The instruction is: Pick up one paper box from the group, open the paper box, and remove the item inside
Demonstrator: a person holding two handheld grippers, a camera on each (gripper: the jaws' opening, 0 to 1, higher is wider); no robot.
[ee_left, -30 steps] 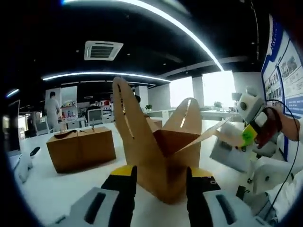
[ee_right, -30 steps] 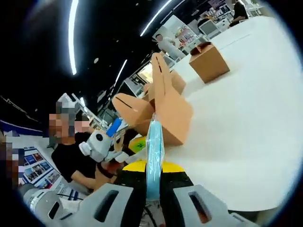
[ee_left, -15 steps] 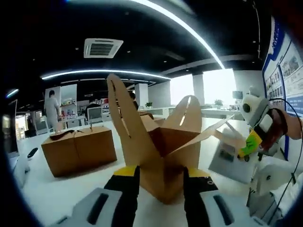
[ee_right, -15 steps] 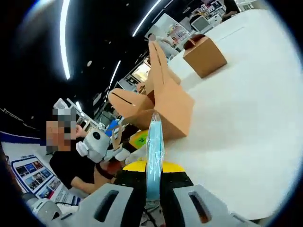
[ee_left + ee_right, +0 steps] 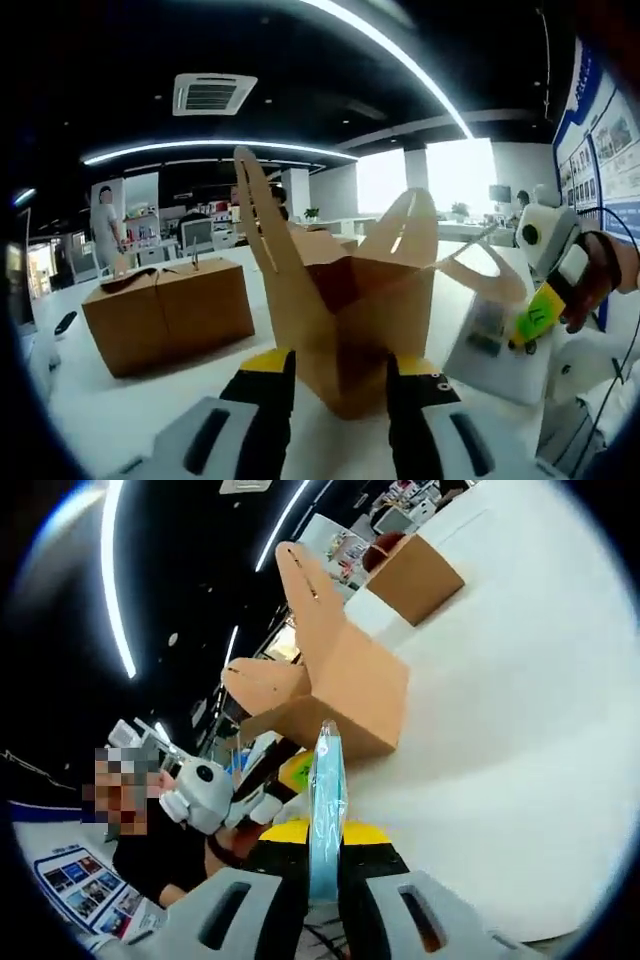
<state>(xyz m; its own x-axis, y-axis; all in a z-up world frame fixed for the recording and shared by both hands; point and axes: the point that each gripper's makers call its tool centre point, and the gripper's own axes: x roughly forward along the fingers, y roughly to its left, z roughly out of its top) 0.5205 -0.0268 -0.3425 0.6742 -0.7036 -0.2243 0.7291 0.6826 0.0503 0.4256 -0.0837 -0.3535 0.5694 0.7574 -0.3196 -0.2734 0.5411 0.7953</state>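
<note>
Your left gripper [image 5: 327, 372] is clamped on the lower body of the opened paper box [image 5: 345, 300], its yellow-tipped jaws pressing the cardboard from either side. The box stands upright on the white table [image 5: 120, 400] with its top flaps splayed outward; two tall slotted flaps rise above the opening. In the right gripper view the same opened box [image 5: 345, 685] sits on the table [image 5: 520, 740] just beyond your jaws, with the left gripper [image 5: 255, 795] at its near lower side.

Your right gripper [image 5: 322, 855] is clenched on a thin, flat blue item in clear wrapping [image 5: 327, 800], held edge-on and upright between the jaws. The item is outside the box, apart from it. In the left gripper view your right gripper [image 5: 545, 290] appears at the right edge, holding a flat pale packet [image 5: 490, 340] beside the box's right-hand flap; at that edge the fisheye distortion is strong, so I take this to be the same item but cannot confirm its markings.

A second, closed paper box [image 5: 165, 312] rests on the table to the left of the opened one, well apart from it. It also shows in the right gripper view [image 5: 415, 575], farther along the table.
</note>
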